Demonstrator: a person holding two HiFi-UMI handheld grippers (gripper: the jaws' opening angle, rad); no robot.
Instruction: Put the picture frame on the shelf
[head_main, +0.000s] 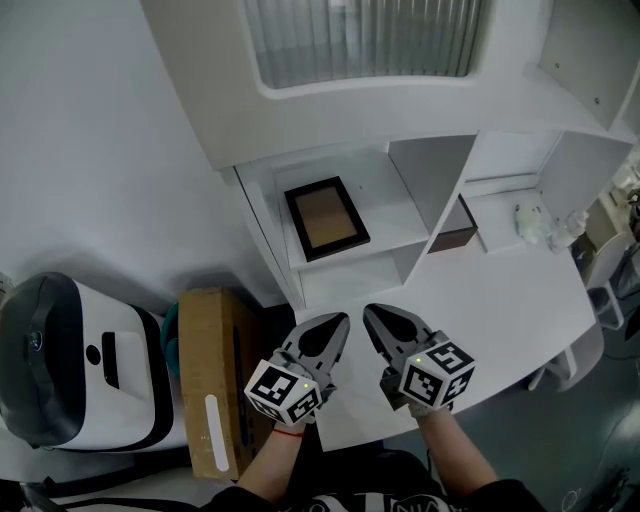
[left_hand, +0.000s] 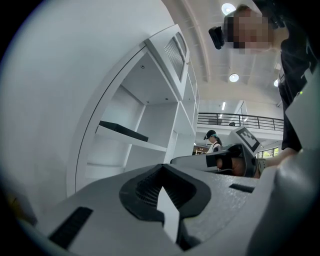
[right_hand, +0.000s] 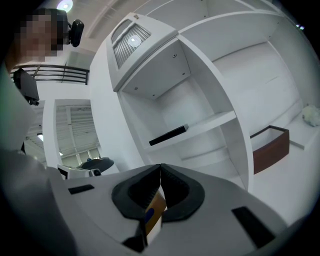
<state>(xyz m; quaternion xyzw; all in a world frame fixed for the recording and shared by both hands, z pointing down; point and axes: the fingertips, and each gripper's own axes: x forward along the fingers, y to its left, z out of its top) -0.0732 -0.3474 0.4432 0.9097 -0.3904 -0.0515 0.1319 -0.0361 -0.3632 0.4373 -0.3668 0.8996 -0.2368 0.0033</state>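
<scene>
Picture frame (head_main: 327, 218) flat on shelf (head_main: 392, 198)

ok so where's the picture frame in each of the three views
Head view: picture frame lies flat on the shelf, just above centre.
Left gripper view: frame edge-on, a dark slab left of centre.
Right gripper view: frame edge-on, dark slab near centre.
Shared landmark: ribbed panel above the shelf.

1. A cardboard box (head_main: 212, 380) is seen standing on the floor, just left of the white table (head_main: 500, 300).
2. A white and dark grey machine (head_main: 75, 365) is placed left of that box, and something teal (head_main: 170, 330) is glimpsed between them.
3. A brown open box (head_main: 455, 228) is set at the table's far side, and a small white object (head_main: 530, 222) lies apart to its right.
4. A person in a cap (left_hand: 214, 141) is seen far off, below a railing (left_hand: 235, 120).
</scene>
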